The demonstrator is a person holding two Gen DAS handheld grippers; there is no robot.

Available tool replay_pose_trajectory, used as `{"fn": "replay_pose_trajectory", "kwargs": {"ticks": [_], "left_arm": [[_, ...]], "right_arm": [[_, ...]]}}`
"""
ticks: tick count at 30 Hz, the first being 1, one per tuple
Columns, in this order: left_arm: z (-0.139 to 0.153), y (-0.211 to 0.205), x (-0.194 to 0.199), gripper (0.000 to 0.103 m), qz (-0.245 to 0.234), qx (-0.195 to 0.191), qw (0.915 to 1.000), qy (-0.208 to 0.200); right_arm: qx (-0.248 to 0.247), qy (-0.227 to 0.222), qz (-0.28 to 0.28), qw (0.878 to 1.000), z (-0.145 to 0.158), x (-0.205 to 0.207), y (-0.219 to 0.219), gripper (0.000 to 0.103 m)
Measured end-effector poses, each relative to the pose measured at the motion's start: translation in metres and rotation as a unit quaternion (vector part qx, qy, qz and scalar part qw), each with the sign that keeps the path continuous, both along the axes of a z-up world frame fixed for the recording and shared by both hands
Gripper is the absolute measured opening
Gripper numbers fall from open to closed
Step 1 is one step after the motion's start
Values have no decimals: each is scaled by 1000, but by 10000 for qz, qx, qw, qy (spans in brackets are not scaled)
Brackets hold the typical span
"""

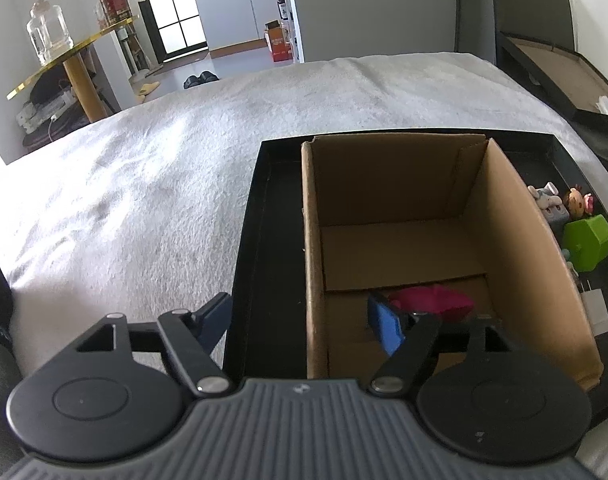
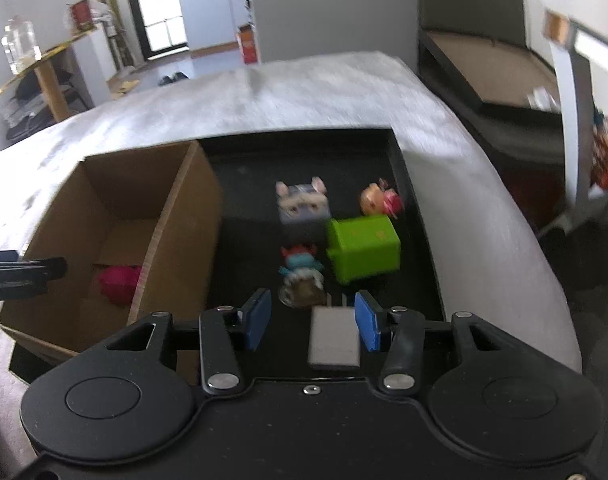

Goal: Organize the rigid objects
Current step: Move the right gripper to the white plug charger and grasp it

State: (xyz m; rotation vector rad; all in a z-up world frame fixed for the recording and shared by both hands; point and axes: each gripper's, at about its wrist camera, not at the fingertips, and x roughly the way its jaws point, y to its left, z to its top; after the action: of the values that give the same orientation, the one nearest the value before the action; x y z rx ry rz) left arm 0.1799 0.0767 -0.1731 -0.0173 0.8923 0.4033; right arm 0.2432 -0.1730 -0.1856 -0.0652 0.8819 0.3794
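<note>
Far left in the left wrist view: a gold-edged shelf [image 1: 63, 56] carrying a clear glass jar [image 1: 47, 34] and a red tin [image 1: 115, 4], lettering too small to read. Centre: a grey fleecy blanket [image 1: 163, 168] covering the surface, maybe a bed or a table, cannot tell which. On it, a black tray [image 1: 259, 240] holding an open cardboard box [image 1: 516, 248] at its left side. Inside the box, near its front wall, a pink toy [image 1: 432, 300]. Left claw [image 1: 304, 320] spread wide and holding nothing, one blue pad outside the box's left wall, the other inside the box just beside the pink toy.

Right of the box, on the tray's bare floor in the right wrist view: a blocky grey-and-white animal figure [image 2: 302, 206], a small orange-and-pink figure [image 2: 380, 200], a green block [image 2: 364, 250], a little blue-and-red figure [image 2: 301, 268], and a flat grey slab [image 2: 335, 338]. No readable writing on any of them; view blurred. Right claw [image 2: 312, 324] partly open above the slab, gripping nothing, right blue pad just beside the slab's edge.
</note>
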Motion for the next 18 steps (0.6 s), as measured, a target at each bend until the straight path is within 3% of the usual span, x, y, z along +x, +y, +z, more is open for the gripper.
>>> {"fn": "replay_pose_trajectory", "kwargs": {"ticks": [9, 18], "left_arm": [[-1, -4, 3, 76, -33, 104, 9999, 92], [-2, -5, 6, 79, -16, 140, 9998, 150]], "right_arm": [[7, 460, -99, 9989, -29, 11, -7, 49], [-276, 622, -10, 9977, -56, 21, 5, 52]]}}
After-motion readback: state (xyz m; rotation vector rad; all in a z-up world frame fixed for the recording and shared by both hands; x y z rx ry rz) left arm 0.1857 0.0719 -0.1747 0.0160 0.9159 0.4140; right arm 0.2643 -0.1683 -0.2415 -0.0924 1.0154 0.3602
